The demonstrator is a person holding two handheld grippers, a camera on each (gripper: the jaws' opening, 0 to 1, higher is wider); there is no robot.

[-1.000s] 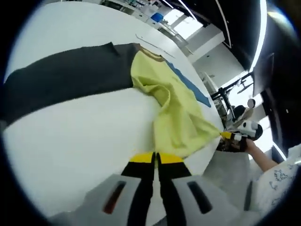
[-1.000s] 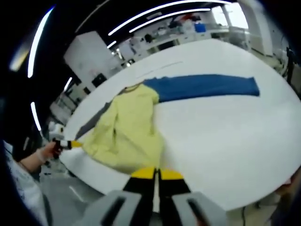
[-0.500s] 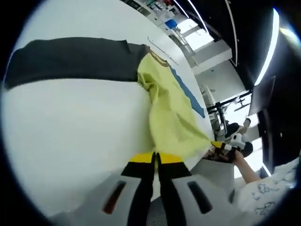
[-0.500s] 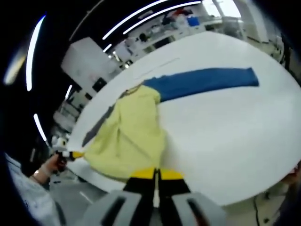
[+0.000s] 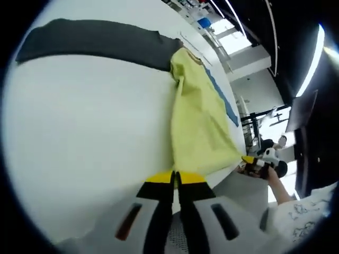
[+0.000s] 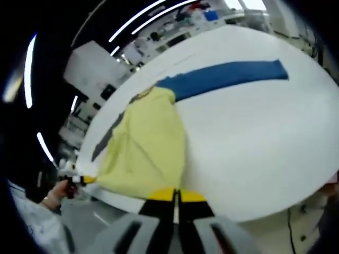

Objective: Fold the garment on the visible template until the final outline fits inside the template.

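White table [image 5: 79, 132] fills the foreground, with a lab of strip lights and shelving dim behind it. On the table lies the yellow garment [image 5: 198, 121], drawn out long, its collar end far off where a dark grey strip [image 5: 90, 39] and a blue strip [image 6: 228, 74] meet, its hem end hanging at the near table edge. Those two strips run outward from the collar like the arms of a template; whether they are separate cloths or part of the layout cannot be told.

Each hand-held gripper sits at a hem corner. The left hand-held gripper [image 5: 175, 177] has its yellow-tipped jaws pressed together right at the near edge of the fabric, seemingly pinching the hem, though the fabric between the tips is not plainly visible. The right hand-held gripper [image 6: 176, 194] looks the same, jaws together at the opposite hem corner. The garment's long axis runs straight away from both, so the coming fold likely carries hem toward collar, both hands equally near.

Left gripper view catches the grey strip full length and the other gripper at the table edge; right gripper view shows the blue strip whole and a hand [image 6: 53, 193] holding the left tool.
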